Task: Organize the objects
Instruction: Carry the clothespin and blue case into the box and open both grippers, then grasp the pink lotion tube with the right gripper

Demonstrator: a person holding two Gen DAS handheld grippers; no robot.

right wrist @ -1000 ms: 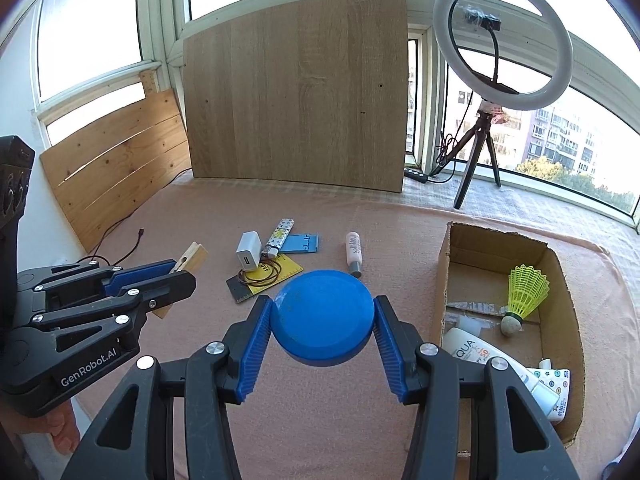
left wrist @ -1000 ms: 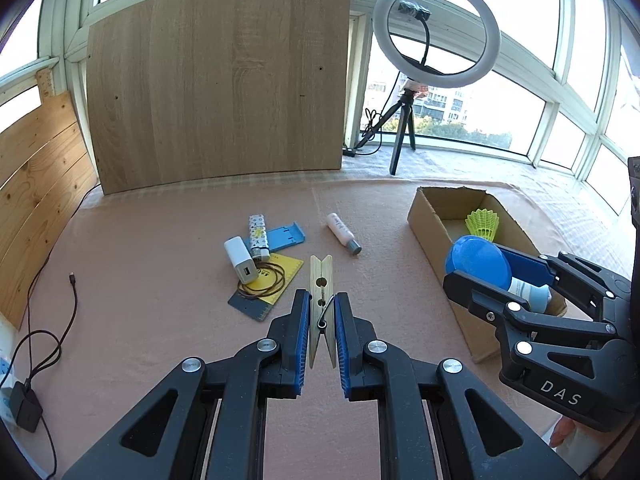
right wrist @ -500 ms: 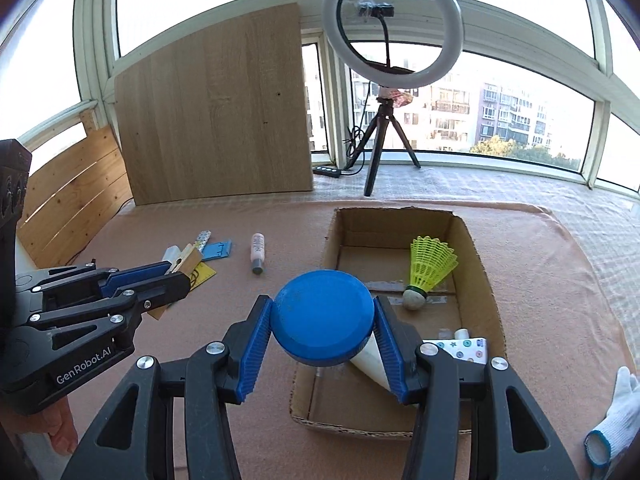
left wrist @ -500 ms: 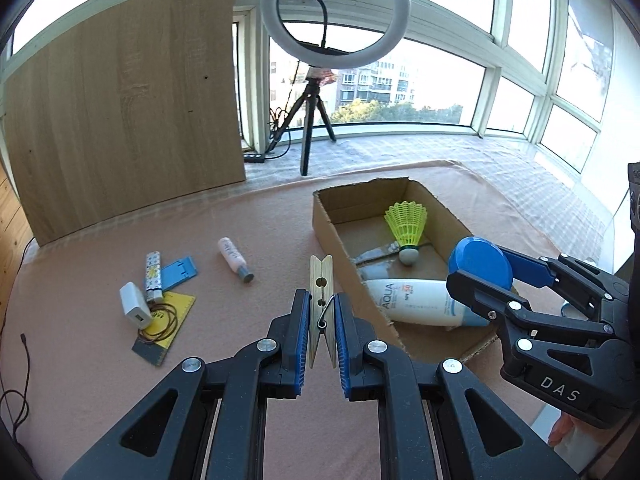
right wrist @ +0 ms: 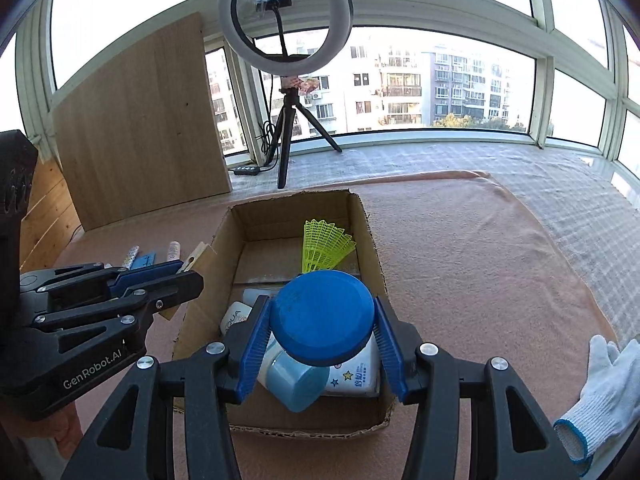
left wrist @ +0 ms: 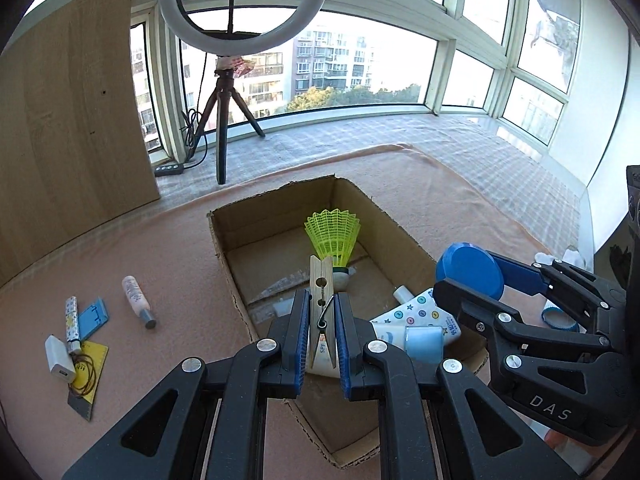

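Both my tools have swung from the scattered items to over the cardboard box. My left tool pinches a wooden clothespin, light and stiff, gripped across its spring. My right tool clamps a blue round lid by its rim; it looks hard, smooth plastic, likely to slip. The box holds a yellow-green shuttlecock, a sunscreen tube and a star-patterned pack.

Open brown cardboard box as landmark: yellow-green plastic shuttlecock inside at the far end, white sunscreen tube inside nearer; pink cylindrical bottle left, black-legged ring-light tripod behind.
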